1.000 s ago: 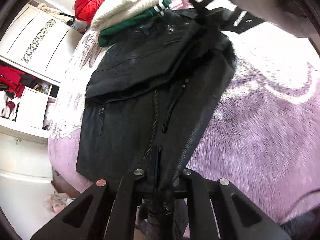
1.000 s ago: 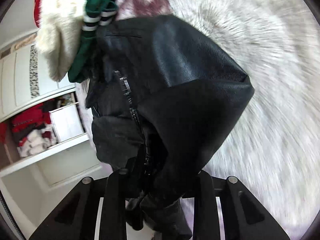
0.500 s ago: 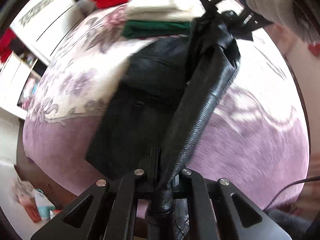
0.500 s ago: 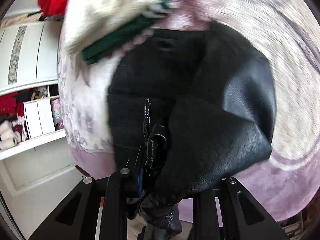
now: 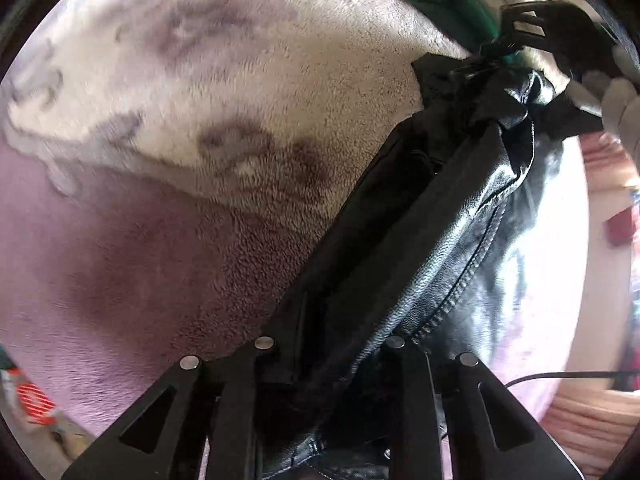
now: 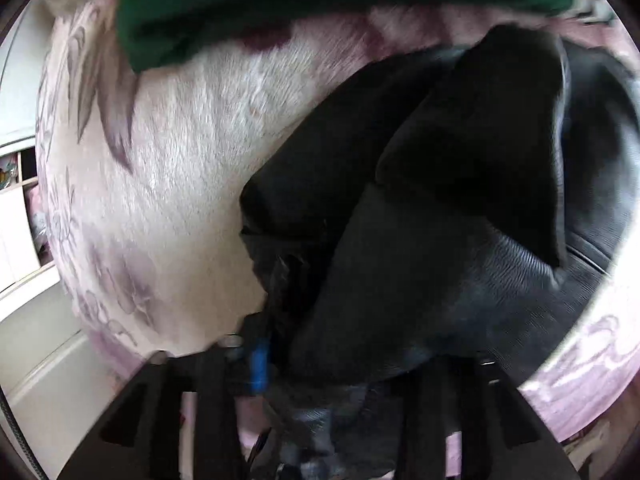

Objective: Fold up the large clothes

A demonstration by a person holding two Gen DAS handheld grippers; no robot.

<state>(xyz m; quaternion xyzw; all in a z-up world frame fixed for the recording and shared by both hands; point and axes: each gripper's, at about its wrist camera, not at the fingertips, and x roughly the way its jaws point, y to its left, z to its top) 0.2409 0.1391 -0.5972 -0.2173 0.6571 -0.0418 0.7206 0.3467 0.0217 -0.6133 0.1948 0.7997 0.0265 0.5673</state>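
Left tool (image 5: 326, 344) and right tool (image 6: 320, 356) each pinch black leather jacket (image 5: 452, 240) over purple-and-cream blanket (image 5: 160, 160); green garment (image 6: 280, 8) at 12 o'clock. No legible writing.

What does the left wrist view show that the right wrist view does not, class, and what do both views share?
Only the left wrist view shows the right gripper at the jacket's far end, a gloved hand and stitched seams.

Only the right wrist view shows white shelves and the floor beside the bed.

Both show the black jacket pinched in the viewing gripper, as with the left gripper, plus the blanket and green garment.
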